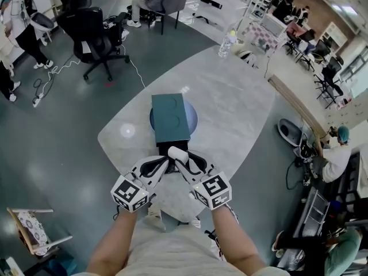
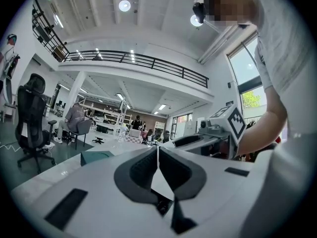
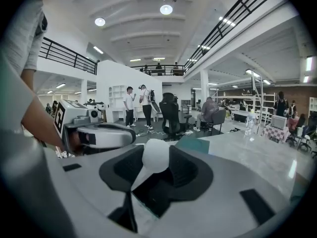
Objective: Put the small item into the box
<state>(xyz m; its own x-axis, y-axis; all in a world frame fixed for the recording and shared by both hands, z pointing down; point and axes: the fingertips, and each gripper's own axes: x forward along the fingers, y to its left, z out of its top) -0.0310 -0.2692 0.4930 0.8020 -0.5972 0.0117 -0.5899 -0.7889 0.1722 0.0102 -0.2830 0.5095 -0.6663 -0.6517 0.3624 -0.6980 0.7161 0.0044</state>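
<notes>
On the pale grey worktop [image 1: 230, 108], at 12 o'clock from both grippers, a dark green box [image 1: 171, 117] lies on a round blue-grey base [image 1: 192, 119]. Near the worktop's 6 o'clock edge, the left gripper [image 1: 165, 161] has its fingers clenched together, with nothing between them. Just beside it, at its 3 o'clock, the right gripper [image 1: 179, 154] has its fingers grasping the small white item [image 3: 156, 155], near the box's 6 o'clock end.
</notes>
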